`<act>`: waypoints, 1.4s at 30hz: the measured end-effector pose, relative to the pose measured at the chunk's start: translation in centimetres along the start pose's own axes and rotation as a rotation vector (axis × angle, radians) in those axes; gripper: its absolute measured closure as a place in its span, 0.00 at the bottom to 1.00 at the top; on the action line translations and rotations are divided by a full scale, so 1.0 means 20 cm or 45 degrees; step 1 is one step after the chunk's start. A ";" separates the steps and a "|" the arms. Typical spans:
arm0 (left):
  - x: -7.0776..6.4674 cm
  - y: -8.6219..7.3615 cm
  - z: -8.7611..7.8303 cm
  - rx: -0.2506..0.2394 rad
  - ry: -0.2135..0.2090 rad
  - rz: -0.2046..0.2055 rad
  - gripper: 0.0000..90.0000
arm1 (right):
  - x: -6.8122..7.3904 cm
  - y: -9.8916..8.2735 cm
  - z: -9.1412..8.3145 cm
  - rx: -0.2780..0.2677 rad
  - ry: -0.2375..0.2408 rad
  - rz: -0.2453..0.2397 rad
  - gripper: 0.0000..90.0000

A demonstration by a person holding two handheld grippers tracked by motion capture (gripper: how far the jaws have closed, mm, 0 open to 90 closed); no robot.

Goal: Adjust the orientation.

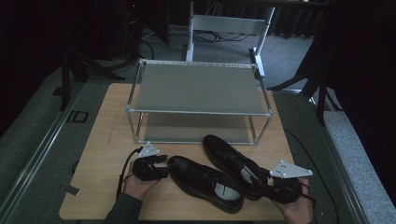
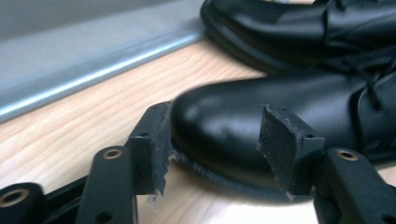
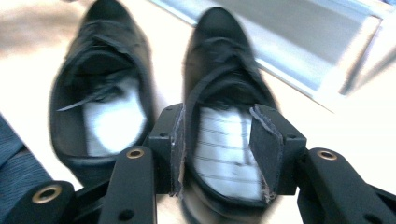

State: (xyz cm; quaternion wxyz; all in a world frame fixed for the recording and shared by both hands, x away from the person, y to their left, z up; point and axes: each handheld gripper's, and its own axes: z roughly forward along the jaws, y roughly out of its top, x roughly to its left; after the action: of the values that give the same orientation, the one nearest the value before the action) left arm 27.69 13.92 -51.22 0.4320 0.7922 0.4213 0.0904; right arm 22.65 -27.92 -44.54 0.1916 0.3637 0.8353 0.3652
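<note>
Two black leather lace-up shoes lie side by side on the wooden table, toes toward the left rear. My left gripper is at the toe of the nearer shoe. In the left gripper view the jaws stand open around that glossy toe; whether a pad touches it I cannot tell. My right gripper is at the heel of the farther shoe. In the blurred right gripper view its jaws stand open on either side of the heel and striped insole.
A two-shelf metal shoe rack stands just behind the shoes; its low front rail runs close past the toes. The nearer shoe lies left of the right gripper, beside a dark sleeve. The table's front edge is close under both hands.
</note>
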 end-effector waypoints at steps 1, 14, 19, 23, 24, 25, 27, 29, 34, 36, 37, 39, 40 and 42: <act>0.00 -0.02 0.00 0.012 0.004 -0.008 0.46 | -0.02 -0.01 0.00 0.002 -0.015 0.012 0.60; 0.10 -0.12 0.07 0.060 -0.123 -0.052 0.25 | -0.05 -0.04 0.05 0.022 -0.021 0.045 0.57; 0.10 -0.09 0.12 0.076 -0.137 0.007 0.23 | 0.01 -0.02 0.02 -0.022 0.071 0.029 0.53; 0.10 -0.08 0.15 0.081 -0.190 0.025 0.24 | 0.10 0.00 0.04 -0.014 0.124 -0.029 0.50; 0.09 -0.08 0.15 0.083 -0.180 0.040 0.24 | 0.12 0.01 0.06 -0.005 0.135 -0.039 0.49; 0.09 -0.07 0.15 0.083 -0.177 0.048 0.24 | 0.13 0.01 0.08 0.008 0.144 -0.047 0.49; 0.08 -0.06 0.15 0.085 -0.170 0.066 0.24 | 0.16 0.02 0.11 0.034 0.127 -0.071 0.47; 0.07 -0.06 0.16 0.085 -0.159 0.078 0.24 | 0.17 0.02 0.15 0.076 0.106 -0.094 0.48; 0.03 -0.04 0.18 0.077 -0.155 0.097 0.26 | 0.18 -0.01 0.15 0.110 0.020 -0.130 0.50; 0.00 -0.04 0.19 0.087 -0.156 0.112 0.27 | 0.16 -0.02 0.13 0.120 -0.004 -0.124 0.50; -0.02 -0.04 0.20 0.083 -0.147 0.121 0.27 | 0.15 -0.03 0.12 0.117 -0.012 -0.117 0.50; -0.03 -0.03 0.20 0.069 -0.149 0.110 0.27 | 0.14 -0.05 0.11 0.119 0.002 -0.105 0.49; -0.04 -0.03 0.20 0.064 -0.150 0.105 0.27 | 0.13 -0.06 0.10 0.119 0.003 -0.104 0.49; -0.04 -0.03 0.19 0.069 -0.151 0.101 0.27 | 0.12 -0.06 0.10 0.121 0.009 -0.102 0.49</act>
State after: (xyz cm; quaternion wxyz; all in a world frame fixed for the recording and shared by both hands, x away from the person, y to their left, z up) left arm 28.86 11.08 -53.80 0.4309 0.8237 0.3654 0.0490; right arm 21.59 -25.72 -46.94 0.1855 0.3374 0.8663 0.3183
